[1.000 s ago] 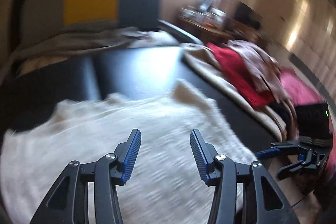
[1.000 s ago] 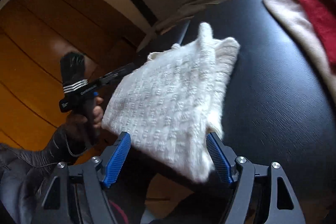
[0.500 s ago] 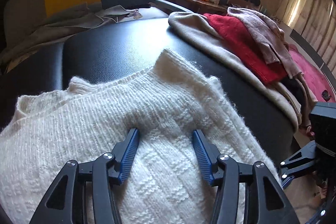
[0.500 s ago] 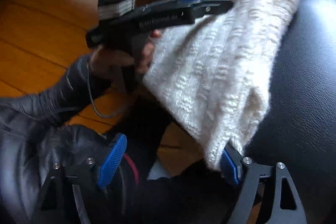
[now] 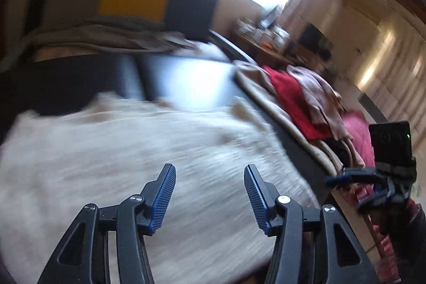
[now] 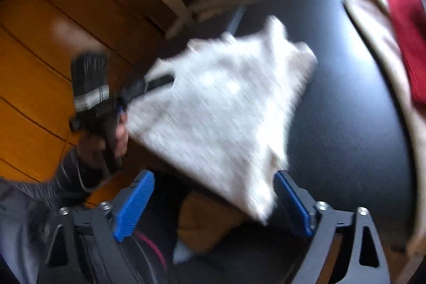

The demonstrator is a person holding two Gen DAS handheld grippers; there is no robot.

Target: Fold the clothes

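- Left wrist view is blurred: the black leather seat is bare beyond the white knit sweater, with a pile of beige, red and pink clothes crowding its right edge.
- My left claw hangs over the sweater, its jaws parted, nothing pinched between the ribbed blue pads.
- Right wrist view: my right claw is opening wide; the sweater's near corner hangs between the jaws, and I can't tell whether it touches the right-hand pad.
- The sweater is fuzzy, with a chunky knit, folded to a rough triangle, overhanging the seat's near edge above the wooden floor.
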